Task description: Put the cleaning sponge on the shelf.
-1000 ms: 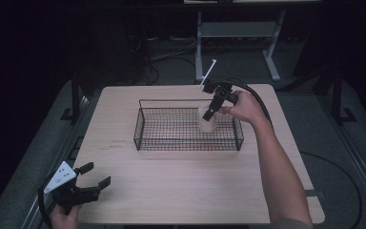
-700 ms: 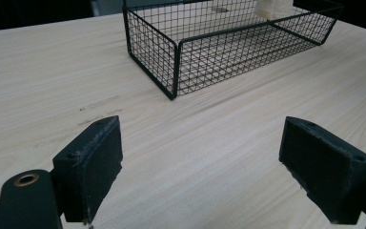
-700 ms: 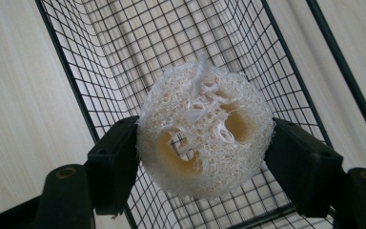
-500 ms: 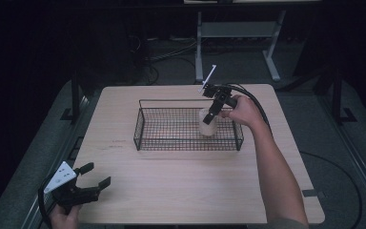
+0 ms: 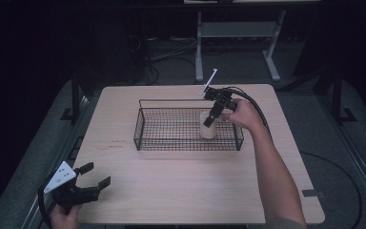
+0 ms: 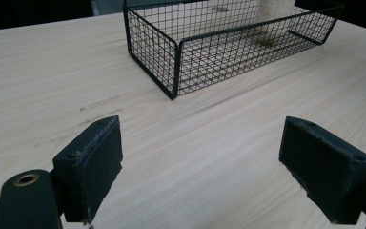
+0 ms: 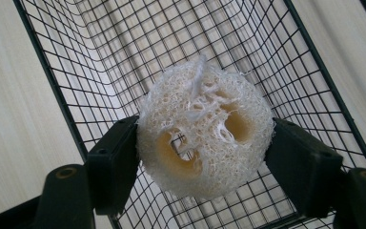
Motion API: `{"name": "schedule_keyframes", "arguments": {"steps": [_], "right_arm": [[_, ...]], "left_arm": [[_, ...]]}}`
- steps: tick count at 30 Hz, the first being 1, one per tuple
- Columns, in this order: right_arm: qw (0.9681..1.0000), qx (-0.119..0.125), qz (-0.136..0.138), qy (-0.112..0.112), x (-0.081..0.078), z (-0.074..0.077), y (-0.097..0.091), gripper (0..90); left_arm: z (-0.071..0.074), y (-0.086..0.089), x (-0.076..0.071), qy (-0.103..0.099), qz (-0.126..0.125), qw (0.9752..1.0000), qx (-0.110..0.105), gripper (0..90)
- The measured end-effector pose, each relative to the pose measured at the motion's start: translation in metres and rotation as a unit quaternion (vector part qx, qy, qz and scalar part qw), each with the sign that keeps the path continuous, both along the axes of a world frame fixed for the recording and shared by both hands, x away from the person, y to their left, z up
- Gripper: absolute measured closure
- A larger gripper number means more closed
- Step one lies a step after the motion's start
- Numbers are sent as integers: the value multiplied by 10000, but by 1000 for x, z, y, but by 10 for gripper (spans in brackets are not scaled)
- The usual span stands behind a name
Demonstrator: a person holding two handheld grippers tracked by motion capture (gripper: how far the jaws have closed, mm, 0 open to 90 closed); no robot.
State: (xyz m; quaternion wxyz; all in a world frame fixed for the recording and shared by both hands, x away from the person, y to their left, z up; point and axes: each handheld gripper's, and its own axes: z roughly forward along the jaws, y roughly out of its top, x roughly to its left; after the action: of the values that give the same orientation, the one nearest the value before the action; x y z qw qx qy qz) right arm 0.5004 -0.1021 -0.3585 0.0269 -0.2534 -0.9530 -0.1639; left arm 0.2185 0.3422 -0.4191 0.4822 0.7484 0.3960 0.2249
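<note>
The right claw (image 5: 211, 119) is clamping a pale loofah (image 7: 205, 131) inside the wire basket (image 5: 145, 125), its jaws hiding the loofah's sides. The left claw (image 5: 89, 180) is resting spread apart near the surface's (image 5: 171, 186) front corner, its rear cut off by the frame.

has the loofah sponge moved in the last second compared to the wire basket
Yes. The loofah sponge, clamped in the right hand-held gripper, has sunk a little lower inside the wire basket, toward its floor near the right end.
</note>
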Motion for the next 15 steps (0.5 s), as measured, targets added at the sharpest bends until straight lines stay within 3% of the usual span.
{"name": "schedule_keyframes", "arguments": {"steps": [15], "right_arm": [[10000,-45,15,67,2,-7,4,284]], "left_arm": [[0,2,0,-1,17,10000,-10,138]]}}
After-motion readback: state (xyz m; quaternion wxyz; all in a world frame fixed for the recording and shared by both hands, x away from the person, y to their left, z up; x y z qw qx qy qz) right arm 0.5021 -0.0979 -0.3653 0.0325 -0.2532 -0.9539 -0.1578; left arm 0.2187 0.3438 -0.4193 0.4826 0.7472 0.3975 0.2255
